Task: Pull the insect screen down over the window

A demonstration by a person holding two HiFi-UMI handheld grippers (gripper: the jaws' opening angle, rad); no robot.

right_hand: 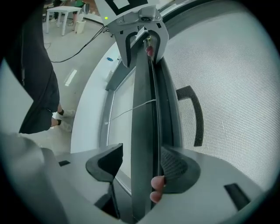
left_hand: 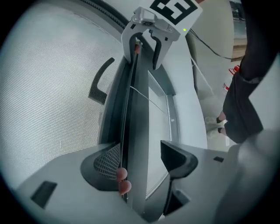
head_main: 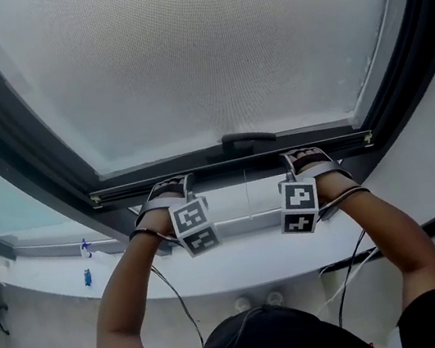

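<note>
Your left tongs (left_hand: pixel 141 161) and right tongs (right_hand: pixel 140 166) straddle the bottom bar (head_main: pixel 232 160) of the insect screen (head_main: pixel 197 56). Each pair stands apart, with only the mesh-side pad against the bar, hooked on rather than clamped. That likely keeps the pull level. The mesh fills the upper frame. A narrow strip of window remains between the bar and the sill (head_main: pixel 241 261) at lower centre.

Bright, diffuse daylight is admitted through the insect screen (head_main: pixel 195 48), against which the window frame (head_main: pixel 22 153) is rendered almost black, and no hard shadows are cast. Strong fisheye bending and dark vignetted corners are seen in both gripper views, where the nearest foreground is slightly softened.
</note>
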